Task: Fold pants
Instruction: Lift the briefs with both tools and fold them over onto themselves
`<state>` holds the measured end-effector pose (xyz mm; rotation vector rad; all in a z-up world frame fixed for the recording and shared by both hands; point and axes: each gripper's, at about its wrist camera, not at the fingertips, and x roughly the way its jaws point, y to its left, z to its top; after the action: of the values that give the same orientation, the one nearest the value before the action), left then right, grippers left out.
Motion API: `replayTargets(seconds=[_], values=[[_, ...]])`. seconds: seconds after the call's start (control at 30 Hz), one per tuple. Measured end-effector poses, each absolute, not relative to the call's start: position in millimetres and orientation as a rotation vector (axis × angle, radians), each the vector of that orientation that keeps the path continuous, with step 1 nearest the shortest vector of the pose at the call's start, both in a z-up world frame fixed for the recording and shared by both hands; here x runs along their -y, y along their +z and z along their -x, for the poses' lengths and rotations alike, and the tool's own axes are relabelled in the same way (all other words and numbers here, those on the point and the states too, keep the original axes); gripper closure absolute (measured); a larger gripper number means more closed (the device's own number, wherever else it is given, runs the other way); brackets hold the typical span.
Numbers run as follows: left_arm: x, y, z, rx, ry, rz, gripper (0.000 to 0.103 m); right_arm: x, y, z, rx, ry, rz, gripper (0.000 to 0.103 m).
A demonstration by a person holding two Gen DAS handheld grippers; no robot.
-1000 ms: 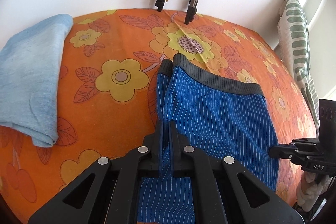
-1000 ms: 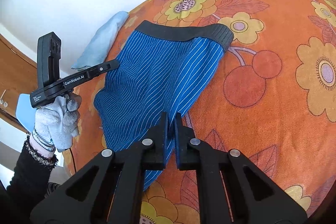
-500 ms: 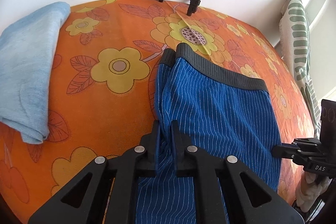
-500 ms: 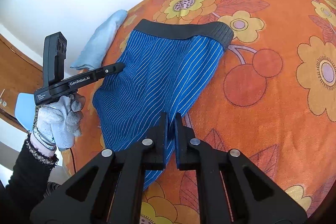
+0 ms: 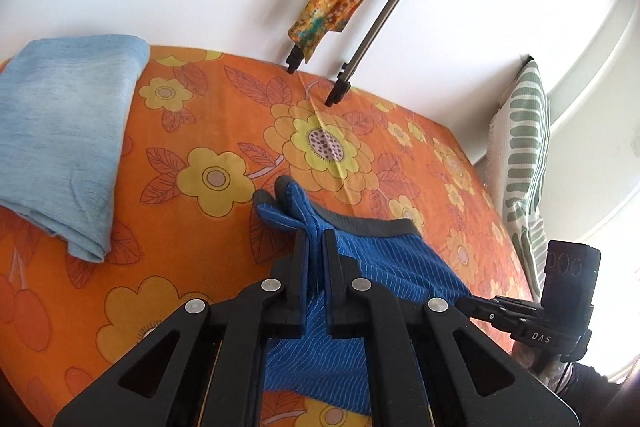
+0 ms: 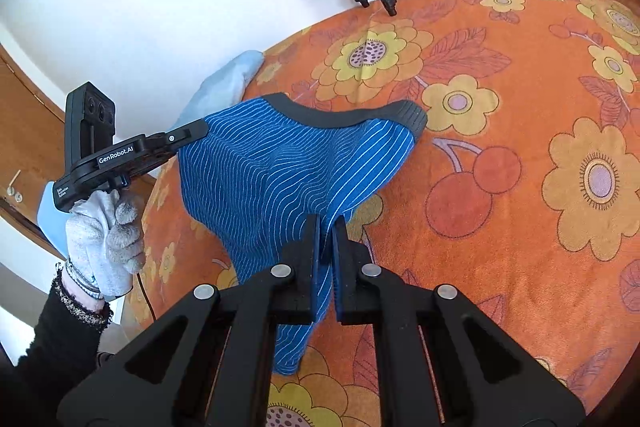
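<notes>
Two edges of the blue striped shorts (image 6: pixel 280 167) (partly lifted off the floral bedspread (image 6: pixel 520 147)) are clamped, one by the left gripper (image 5: pixel 316 247), one by the right gripper (image 6: pixel 326 227).

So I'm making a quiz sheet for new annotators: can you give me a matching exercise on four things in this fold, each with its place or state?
Things:
1. blue striped shorts
2. light blue towel
3. tripod legs
4. green patterned pillow

Places or states:
A. folded, lying on the bedspread
B. leaning on the wall at the bed's edge
C. pinched by both hand-held grippers
D. feet standing on the bedspread by the wall

Pairs: 1-C, 2-A, 3-D, 4-B
</notes>
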<state>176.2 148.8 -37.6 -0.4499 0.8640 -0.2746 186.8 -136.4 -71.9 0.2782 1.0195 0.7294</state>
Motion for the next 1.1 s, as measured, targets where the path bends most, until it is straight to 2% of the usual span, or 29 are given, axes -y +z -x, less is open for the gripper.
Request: replayTargets(seconds=[0.3,0.5,0.63,0.83,1.1], values=[[-136.8,27.9,-136.5,-0.688,-0.263,0.425,0.099,162.3,-17.9,-181.8,-0.858,0.767,-0.337,0.098],[-125.6,41.3,-91.6,-0.650,-0.255,0.450,0.098,173.7,11.9,-157.0,-0.800,0.811,-0.314,0.097],[-114.5,41.7,-51.1,-0.654,-0.252,0.468,0.098,187.8,17.9,-131.6,-0.826,0.862,-0.317,0.098],[-104.8,19.3,-6.0,-0.742,-0.237,0.562,0.098,209.4,1.4,-99.8,-0.980,0.921,-0.331,0.098],[-128.1,-49.4,-53.5,-0.894,-0.139,0.667,0.099,181.3,-57.0,-158.1,-1.145,0.852,-0.313,0.098]])
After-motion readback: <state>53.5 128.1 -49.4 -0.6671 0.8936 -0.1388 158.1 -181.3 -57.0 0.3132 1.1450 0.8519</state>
